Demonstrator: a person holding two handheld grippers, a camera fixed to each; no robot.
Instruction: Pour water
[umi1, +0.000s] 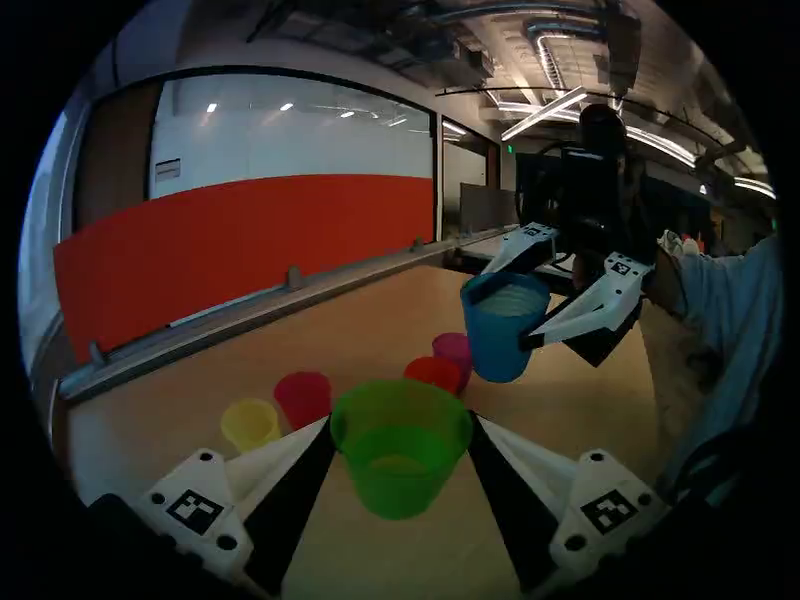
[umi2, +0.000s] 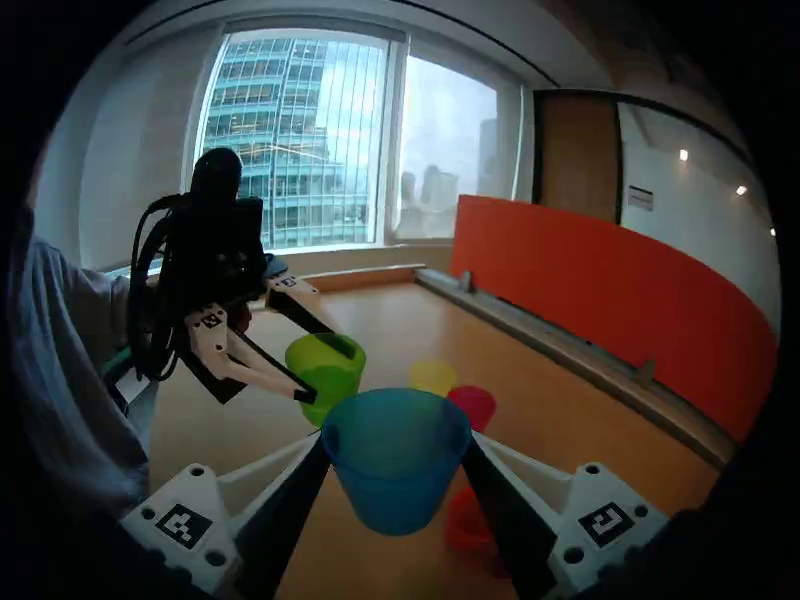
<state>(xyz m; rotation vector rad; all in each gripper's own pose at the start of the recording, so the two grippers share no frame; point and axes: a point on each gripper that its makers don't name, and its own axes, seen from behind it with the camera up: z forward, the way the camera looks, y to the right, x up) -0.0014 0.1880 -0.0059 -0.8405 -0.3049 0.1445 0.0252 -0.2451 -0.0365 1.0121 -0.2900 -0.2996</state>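
**A:** Which step was in hand?

**B:** The line-up before the pour. The left hand-held gripper (umi1: 400, 430) was closed to cup width on the green cup (umi1: 400, 470), a finger pressed on each side, and held it upright.

**A:** And the water (umi1: 510, 300)?

**B:** It was in the blue cup (umi1: 503, 345), judging by a pale surface near the rim. The right hand-held gripper (umi2: 395, 445) clamped that cup the same way, upright and not yet tipped. It was near the green cup but apart from it, and both seemed to be held above the counter (umi1: 350, 330).

**A:** What did the next move call for?

**B:** I'd say bringing the blue rim over the green mouth, then tilting slowly. A miss would have wet the small cups (umi1: 303, 397) standing mid-counter.
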